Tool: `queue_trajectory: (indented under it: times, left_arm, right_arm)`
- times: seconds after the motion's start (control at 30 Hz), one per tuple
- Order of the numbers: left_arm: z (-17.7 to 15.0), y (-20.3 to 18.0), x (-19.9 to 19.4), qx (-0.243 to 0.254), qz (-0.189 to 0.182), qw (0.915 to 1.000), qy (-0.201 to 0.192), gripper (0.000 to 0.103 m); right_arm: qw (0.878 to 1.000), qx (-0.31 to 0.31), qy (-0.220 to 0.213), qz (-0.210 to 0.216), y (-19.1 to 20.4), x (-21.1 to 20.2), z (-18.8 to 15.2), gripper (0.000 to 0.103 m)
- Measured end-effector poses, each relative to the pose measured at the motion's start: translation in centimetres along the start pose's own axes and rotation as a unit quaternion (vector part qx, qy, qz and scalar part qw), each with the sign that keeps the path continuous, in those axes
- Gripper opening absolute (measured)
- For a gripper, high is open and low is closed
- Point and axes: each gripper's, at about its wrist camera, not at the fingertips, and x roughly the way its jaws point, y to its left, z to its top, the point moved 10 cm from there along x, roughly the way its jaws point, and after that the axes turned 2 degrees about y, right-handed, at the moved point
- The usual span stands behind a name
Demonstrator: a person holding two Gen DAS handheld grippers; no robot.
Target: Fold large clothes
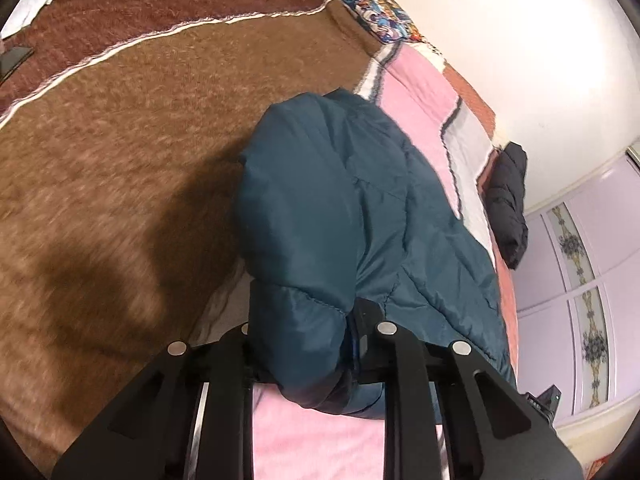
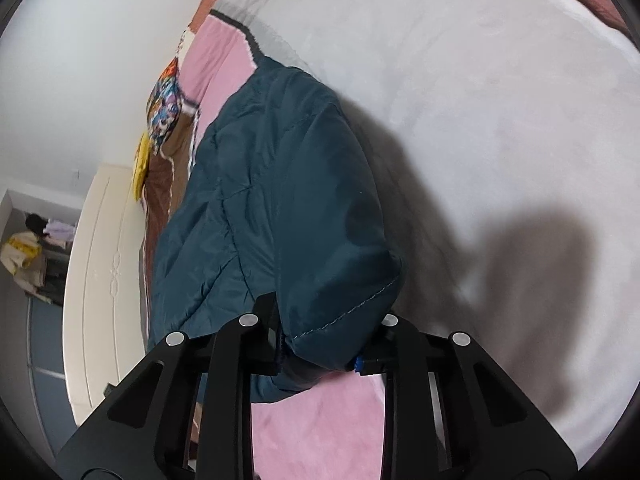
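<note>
Left gripper (image 1: 308,336): jaws clamped on a bunched, padded end of the teal jacket (image 1: 340,200); fabric fills the gap between the fingers. Pink blanket section (image 1: 320,440) shows directly under the linkage.

Right gripper (image 2: 320,332): jaws likewise pressed onto a stitched, rolled edge of the same jacket, fabric bulging between the pads. A small blue piece shows at the inner side of the right finger.

Jacket position: lies lengthwise on the bed, running away from both grippers, resting on the pink section. In the left view a brown fuzzy blanket (image 1: 120,160) borders it on the left; in the right view a pale grey blanket area (image 2: 480,120) borders it on the right, with dark shadows cast across it.

Farther: patterned colourful cushion (image 1: 376,12) at the bed's far end against the white wall. A black garment (image 1: 508,204) hangs over the bed edge, well apart from the jacket. Lilac wardrobe doors (image 1: 580,240) with floral panels beyond. Cream headboard (image 2: 104,272) in the right view, cluttered shelf behind.
</note>
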Motion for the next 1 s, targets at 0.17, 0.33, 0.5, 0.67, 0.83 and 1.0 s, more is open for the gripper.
queue_trajectory:
  times: [0.17,0.33,0.5,0.67,0.83,1.0]
  left_arm:
    - [-3.9,1.7,-3.3,0.010,0.004,0.9998,0.016,0.022]
    - [-8.0,3.8,-6.4,0.010,0.009,0.9997,0.023,0.022]
    - [-11.1,5.6,-7.8,0.018,0.019,0.9992,0.031,0.022]
    - [-12.3,7.8,-6.3,0.012,0.036,0.9985,0.040,0.036]
    - [-12.0,8.0,-7.7,0.018,0.053,0.9973,0.047,0.059]
    - [-10.3,8.1,-13.1,0.092,0.113,0.9892,-0.018,0.064]
  right_arm:
    - [1.000,-0.012,0.023,-0.006,-1.9,-2.1,-4.4,0.024]
    - [0.999,-0.013,0.034,-0.009,-3.3,-4.4,-8.0,0.024]
    - [0.999,-0.013,0.047,-0.019,-5.1,-5.5,-10.5,0.025]
    - [0.997,-0.006,0.064,-0.034,-7.0,-3.6,-10.7,0.041]
    - [0.997,0.004,0.060,-0.054,-7.7,-4.9,-10.5,0.053]
    - [0.989,-0.076,0.020,-0.127,-7.6,-9.1,-10.6,0.053]
